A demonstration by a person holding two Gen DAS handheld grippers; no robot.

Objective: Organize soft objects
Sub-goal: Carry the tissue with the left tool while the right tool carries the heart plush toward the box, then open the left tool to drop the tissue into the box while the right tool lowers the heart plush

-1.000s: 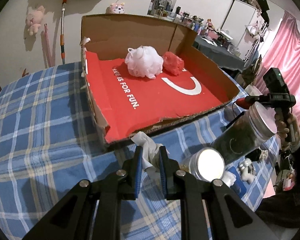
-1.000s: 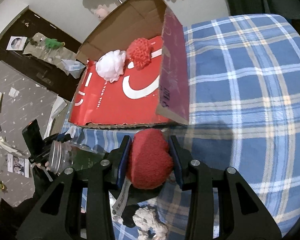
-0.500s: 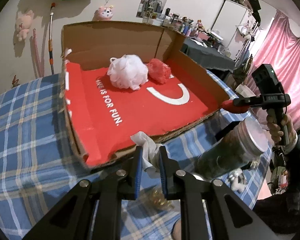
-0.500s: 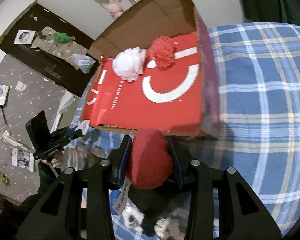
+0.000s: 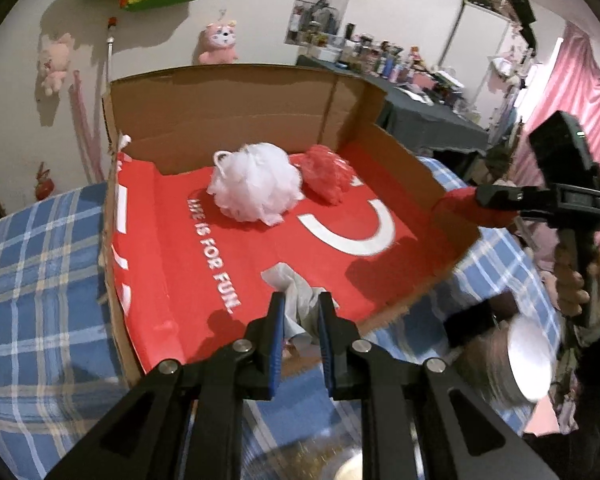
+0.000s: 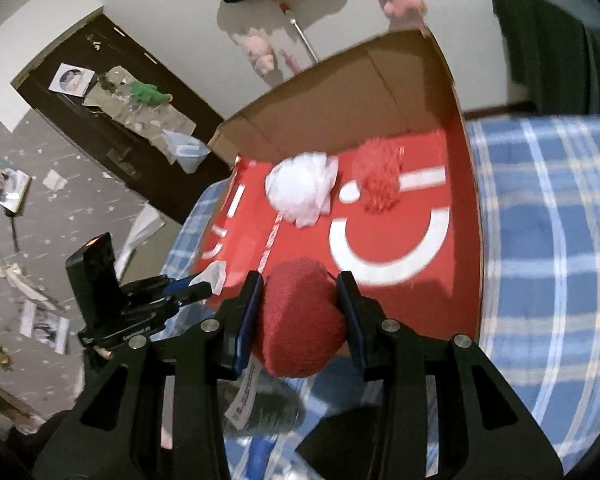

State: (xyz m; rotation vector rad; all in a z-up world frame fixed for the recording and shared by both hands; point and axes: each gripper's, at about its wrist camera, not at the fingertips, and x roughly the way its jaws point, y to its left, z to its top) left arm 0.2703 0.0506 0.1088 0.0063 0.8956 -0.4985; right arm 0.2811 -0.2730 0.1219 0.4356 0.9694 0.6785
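Left wrist view: the left gripper (image 5: 300, 312) has its jaws clamped on a crumpled white cloth (image 5: 296, 292), held above the near edge of the cardboard box (image 5: 236, 108). The box has a red printed floor and stands on a surface covered by a blue plaid cloth (image 5: 40, 280). A white mesh pouf (image 5: 256, 188) and a red mesh pouf (image 5: 326, 178) lie touching each other on the floor of the box near its far wall. At the box's right edge the right gripper (image 5: 460, 204), gripped by a hand (image 5: 576, 280), carries a red heart cushion (image 5: 458, 204) over the right wall. A jar with a silver lid (image 5: 528, 360) appears blurred below that hand.

Right wrist view: the right gripper (image 6: 302, 288) has its jaws clamped on the sides of the red heart cushion (image 6: 300, 320), held over the near edge of the box (image 6: 340, 96). The white pouf (image 6: 302, 190) and red pouf (image 6: 380, 180) rest side by side toward the far wall. The left gripper (image 6: 204, 284) enters at the box's left near corner, holding the white cloth (image 6: 214, 274). A paper tag (image 6: 244, 396) hangs beneath the cushion.
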